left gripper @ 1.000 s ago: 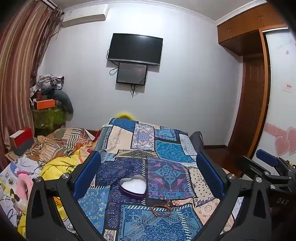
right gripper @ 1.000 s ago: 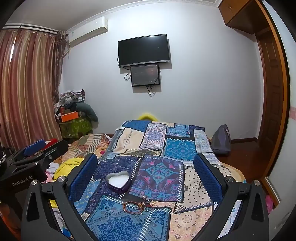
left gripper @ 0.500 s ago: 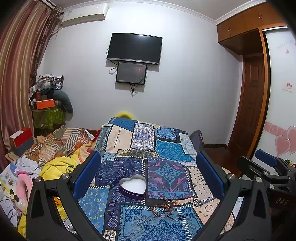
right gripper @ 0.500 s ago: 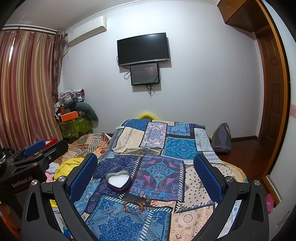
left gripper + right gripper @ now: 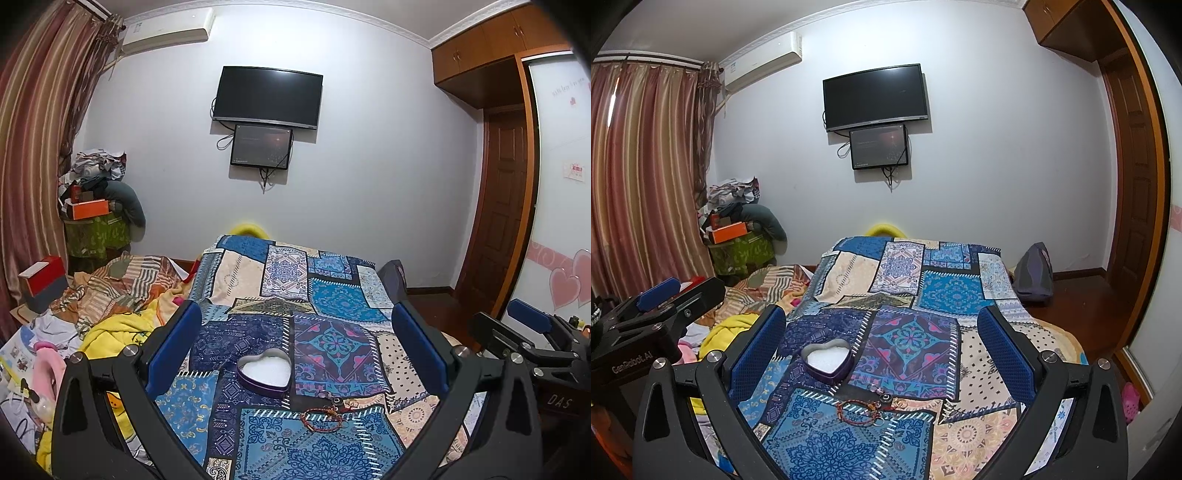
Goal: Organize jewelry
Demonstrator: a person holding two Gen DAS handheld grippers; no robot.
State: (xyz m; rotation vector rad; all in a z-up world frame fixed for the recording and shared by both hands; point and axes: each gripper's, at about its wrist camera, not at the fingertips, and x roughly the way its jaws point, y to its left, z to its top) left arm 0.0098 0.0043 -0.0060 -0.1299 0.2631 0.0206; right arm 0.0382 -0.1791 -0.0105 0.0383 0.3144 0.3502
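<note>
1. While both tools hang above the near end of the bed (image 5: 332, 295), almost nothing has shifted over the last second: the views match the earlier ones but for a faint drift, so I judge the task has not properly begun.
2. Held wide apart, the left tool (image 5: 295, 347) has its blue pads spread and nothing between them; the right tool (image 5: 882, 343) is spread just as wide and is equally empty.
3. On the patchwork bedspread (image 5: 953, 291) sits the heart-shaped tin (image 5: 828, 360), lid off, its pale lining showing.
4. Just nearer the tools lies the red beaded bracelet (image 5: 857, 411), flat on the cloth, near the tin but not touching it.
5. Beside the bracelet's far right edge rests a small cluster of jewelry (image 5: 882, 395), perhaps a ring and a charm; it is too small for me to name the pieces.
6. Since nothing lies in the tin, every piece seems left to gather, and the bracelet looks the readiest first pick.
7. Cut off from sight are the person's hands, and each tool appears only in part at the edge of the other's view.
8. Thin beads on soft cloth may be hard to pinch cleanly.
</note>
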